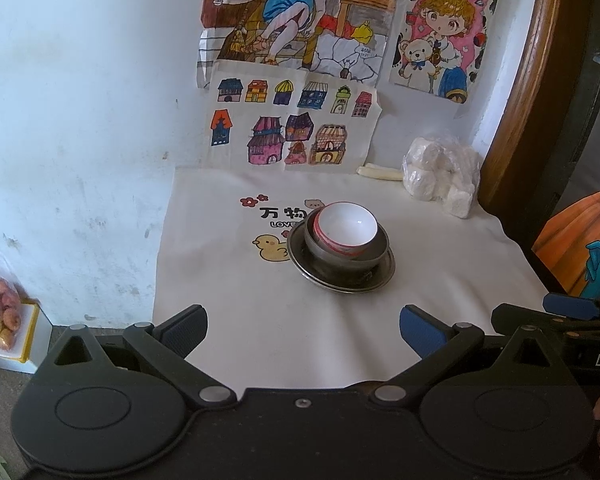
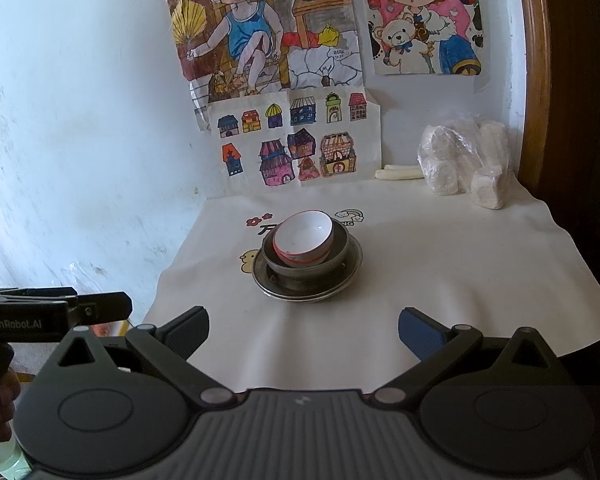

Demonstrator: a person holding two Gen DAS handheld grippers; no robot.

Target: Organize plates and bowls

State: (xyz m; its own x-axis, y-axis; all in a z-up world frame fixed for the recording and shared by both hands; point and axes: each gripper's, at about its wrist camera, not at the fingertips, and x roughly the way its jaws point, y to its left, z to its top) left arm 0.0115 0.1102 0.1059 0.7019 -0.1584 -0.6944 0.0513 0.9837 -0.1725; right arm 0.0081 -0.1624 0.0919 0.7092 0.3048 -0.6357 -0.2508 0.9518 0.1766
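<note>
White bowl (image 1: 346, 229) with a red rim band; grey metal bowl (image 1: 374, 254); silver plate (image 1: 342, 280). Cream cloth (image 1: 260, 312) printed with a yellow duck (image 1: 270, 246) and red flowers (image 1: 254, 200). Blue-padded black tongs (image 1: 303, 330).

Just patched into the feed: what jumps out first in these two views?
Mid-table on the cream printed cloth sits a stack: a white ceramic bowl with a red rim band, tilted inside a grey metal bowl, on a dark metal plate. Bright children's drawings cover the wall behind. Both open grippers, left and right, hang short of it, empty.
</note>
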